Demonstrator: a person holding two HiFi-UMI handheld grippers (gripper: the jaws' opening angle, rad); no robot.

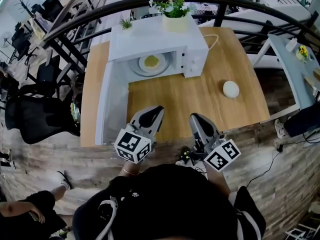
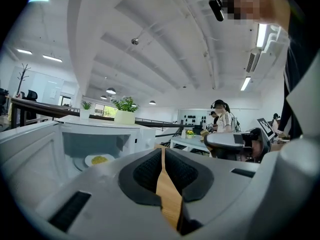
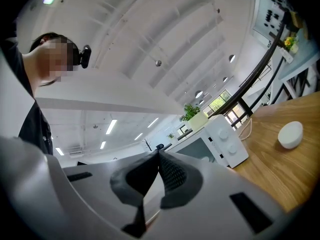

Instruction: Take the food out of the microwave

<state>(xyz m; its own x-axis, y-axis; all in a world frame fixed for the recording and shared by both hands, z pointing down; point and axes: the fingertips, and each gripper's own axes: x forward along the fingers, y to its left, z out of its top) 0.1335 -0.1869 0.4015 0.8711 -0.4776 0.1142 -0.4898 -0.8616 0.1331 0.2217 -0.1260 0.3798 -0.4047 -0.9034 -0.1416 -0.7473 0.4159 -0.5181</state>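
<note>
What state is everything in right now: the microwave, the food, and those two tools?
Microwave: door swung fully open.
Plate of food: inside the microwave, not yet taken out.
Left tool: shut, empty.
Right tool: shut, empty.
White round thing: lying on the table, right of the microwave.
Potted plant: upright on top of the microwave.

The person wears a black top [image 1: 170, 199] with white cords [image 1: 111, 216]. The left gripper [image 1: 154, 110] and right gripper [image 1: 196, 118] are grey, with black bumpy pads [image 2: 145, 171]. Each has a white cube [image 1: 133, 145] with black squares.
</note>
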